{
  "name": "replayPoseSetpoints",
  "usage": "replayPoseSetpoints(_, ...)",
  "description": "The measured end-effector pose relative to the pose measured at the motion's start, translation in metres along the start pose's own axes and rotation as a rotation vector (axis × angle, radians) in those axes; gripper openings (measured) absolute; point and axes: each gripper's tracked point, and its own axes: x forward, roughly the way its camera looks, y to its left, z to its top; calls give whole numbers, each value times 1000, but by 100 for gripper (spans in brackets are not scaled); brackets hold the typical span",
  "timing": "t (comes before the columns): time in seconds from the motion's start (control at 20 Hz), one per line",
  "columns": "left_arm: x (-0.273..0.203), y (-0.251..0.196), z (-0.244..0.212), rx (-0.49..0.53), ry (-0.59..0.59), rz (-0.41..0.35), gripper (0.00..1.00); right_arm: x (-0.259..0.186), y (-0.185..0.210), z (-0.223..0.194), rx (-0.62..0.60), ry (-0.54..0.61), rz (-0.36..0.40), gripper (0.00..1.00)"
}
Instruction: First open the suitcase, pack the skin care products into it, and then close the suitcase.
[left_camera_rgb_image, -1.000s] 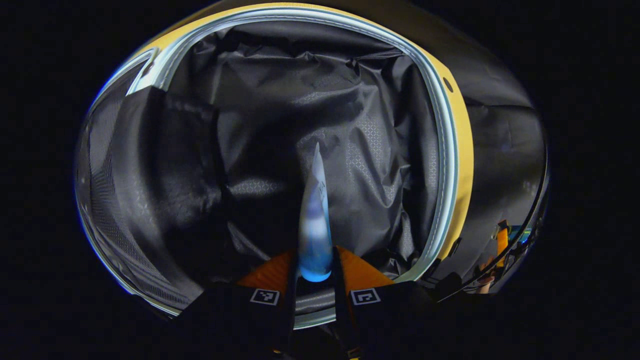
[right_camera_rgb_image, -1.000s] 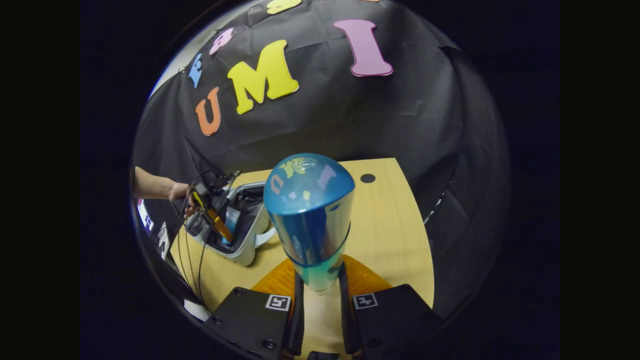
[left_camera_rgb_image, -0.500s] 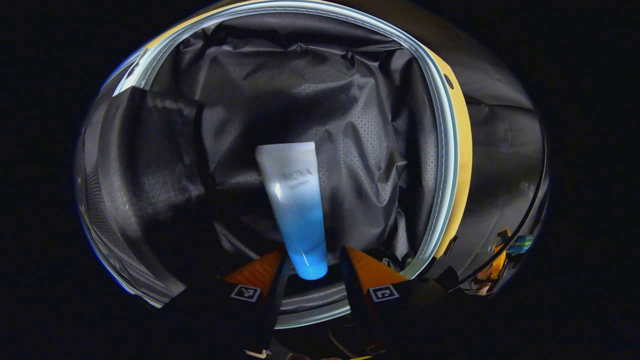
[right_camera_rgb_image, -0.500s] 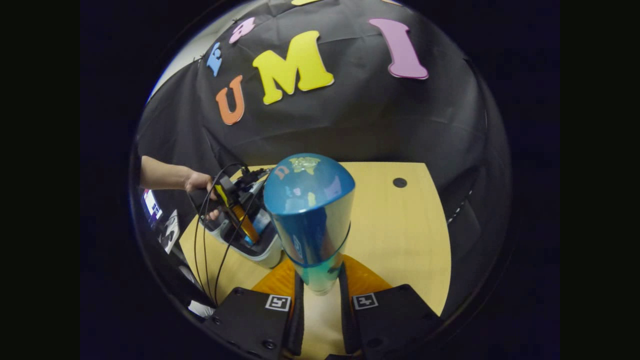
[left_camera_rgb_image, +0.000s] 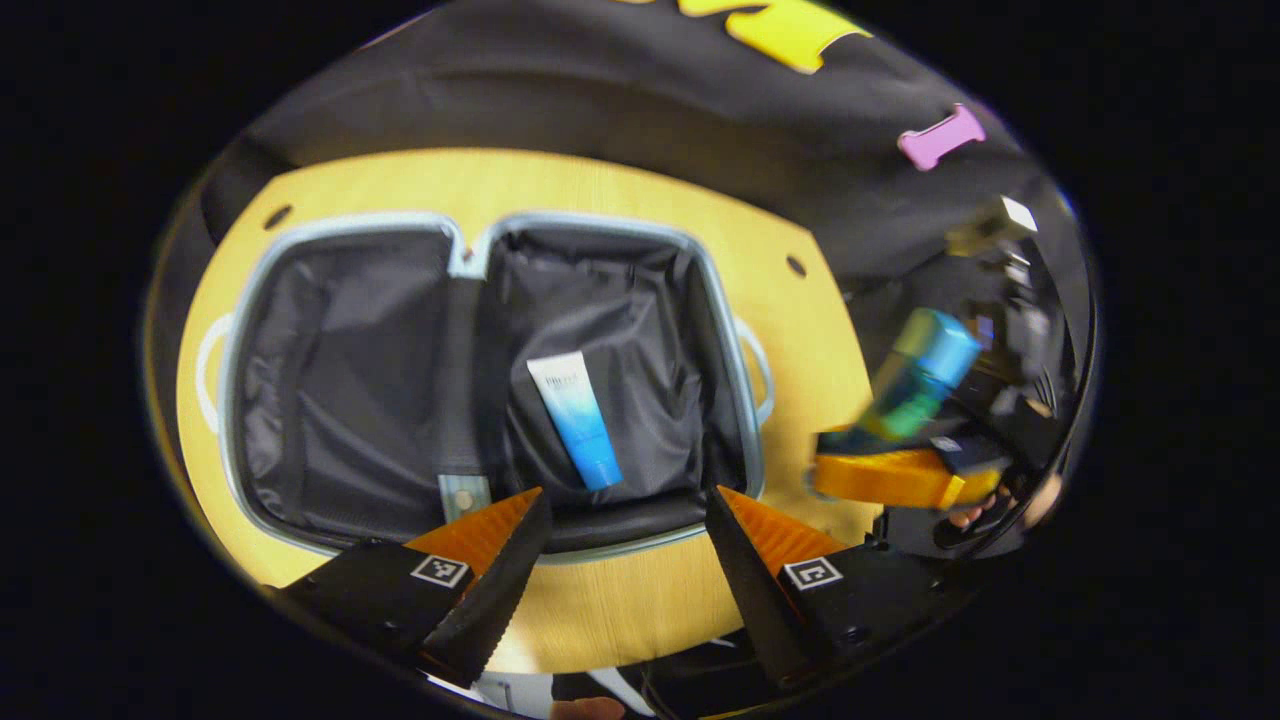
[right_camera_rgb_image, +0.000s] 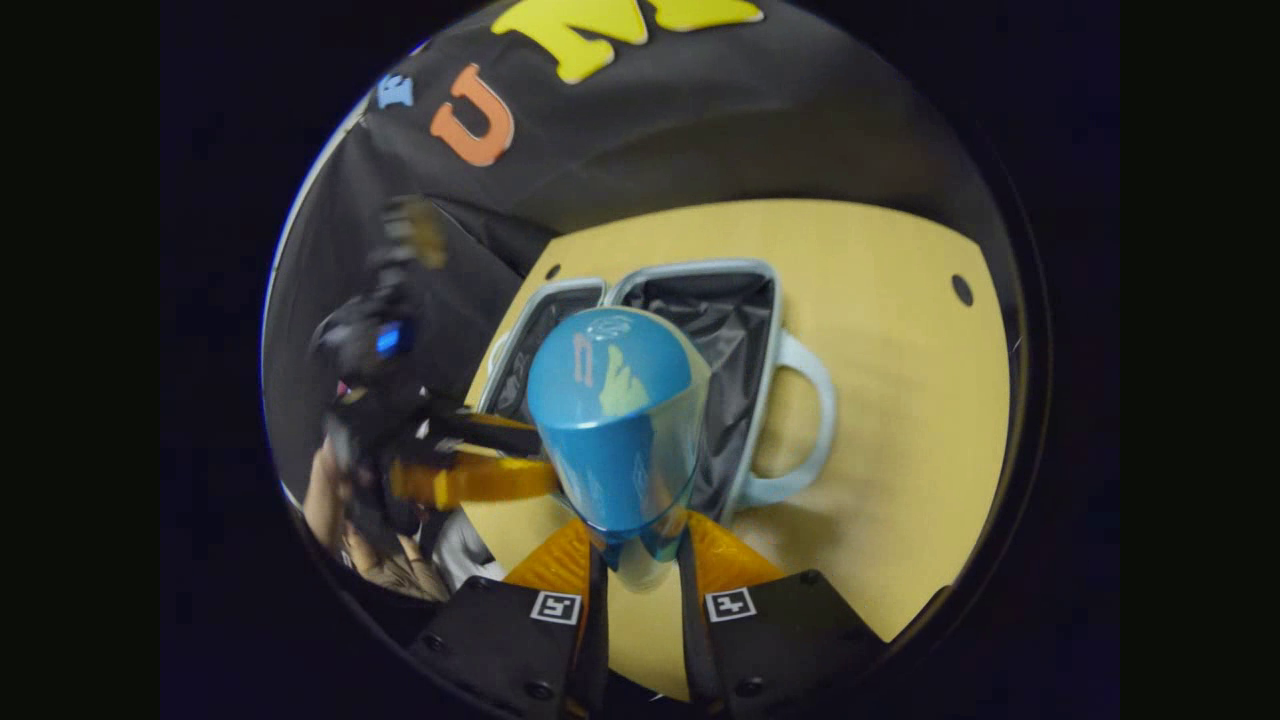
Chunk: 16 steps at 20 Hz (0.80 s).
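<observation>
Blue bottle (right_camera_rgb_image: 615, 420) is clamped in your right gripper (right_camera_rgb_image: 640, 575); lower it beside the tube (left_camera_rgb_image: 578, 420) in the suitcase (left_camera_rgb_image: 330, 520), left gripper (left_camera_rgb_image: 625, 545) spread empty.

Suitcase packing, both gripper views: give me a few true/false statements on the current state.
1. The suitcase lies open on the table. True.
2. The tube is clamped in the left gripper. False: it lies in the suitcase, jaws open.
3. The right gripper holds a blue bottle. True.
4. The blue bottle lies inside the suitcase. False: it is held above.
5. The tube lies in the suitcase's left half. False: right half, in the left gripper view.
</observation>
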Motion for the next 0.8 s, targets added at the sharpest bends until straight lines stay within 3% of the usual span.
replayPoseSetpoints(0.15, -51, 0, 1, 19, -198, 103, 98, 41, -13, -3, 21, 139, -111, 28)
replayPoseSetpoints(0.25, -75, -3, -12, -12, -284, 114, 98, 68, -20, -8, 93, 217, -158, 28)
replayPoseSetpoints(0.45, -102, 1, -58, -101, -328, 93, 98, 106, -41, -14, 256, 332, -258, 28)
replayPoseSetpoints(0.65, -135, 36, -85, -154, -357, 138, 99, 126, -50, -18, 262, 353, -348, 28)
replayPoseSetpoints(0.8, -155, 59, -78, -182, -407, 176, 98, 128, -49, -18, 244, 344, -375, 28)
